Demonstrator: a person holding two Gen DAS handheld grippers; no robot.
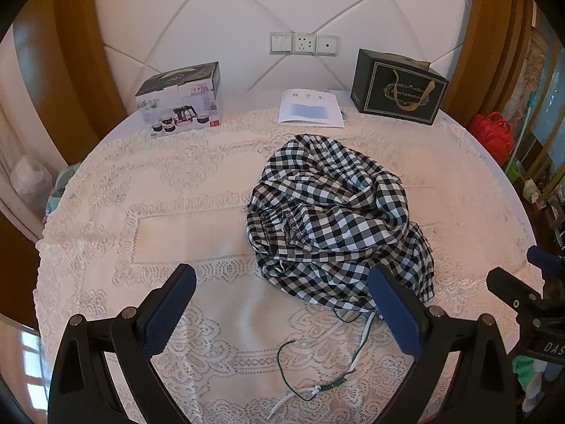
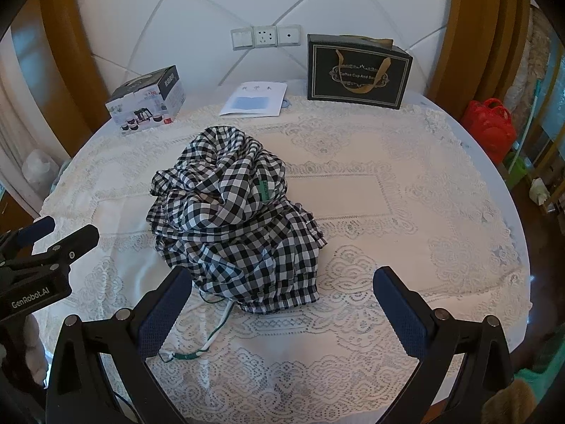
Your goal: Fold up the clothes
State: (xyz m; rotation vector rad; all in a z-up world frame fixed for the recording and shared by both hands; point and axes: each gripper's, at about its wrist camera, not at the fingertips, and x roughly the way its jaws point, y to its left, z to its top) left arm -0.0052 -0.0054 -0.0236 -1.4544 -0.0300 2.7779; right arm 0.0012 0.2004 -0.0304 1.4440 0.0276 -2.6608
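Observation:
A black-and-white checked garment (image 1: 335, 222) lies crumpled in a heap on the lace-covered round table (image 1: 176, 212). Its elastic waistband faces the left gripper, and a white and green drawstring (image 1: 317, 385) trails toward the near edge. My left gripper (image 1: 282, 282) is open and empty, just short of the heap's near edge. In the right wrist view the garment (image 2: 236, 226) lies left of centre, with its drawstring (image 2: 208, 346) in front. My right gripper (image 2: 282, 286) is open and empty, close to the heap's near hem. The left gripper (image 2: 60, 236) shows at the left edge.
At the table's far side stand a tea-set box (image 1: 180, 99), a white booklet (image 1: 310, 107) and a dark gift box (image 1: 399, 88). A red bag (image 1: 492, 134) sits off the table at right. The right gripper's fingers (image 1: 512, 289) show at the right edge.

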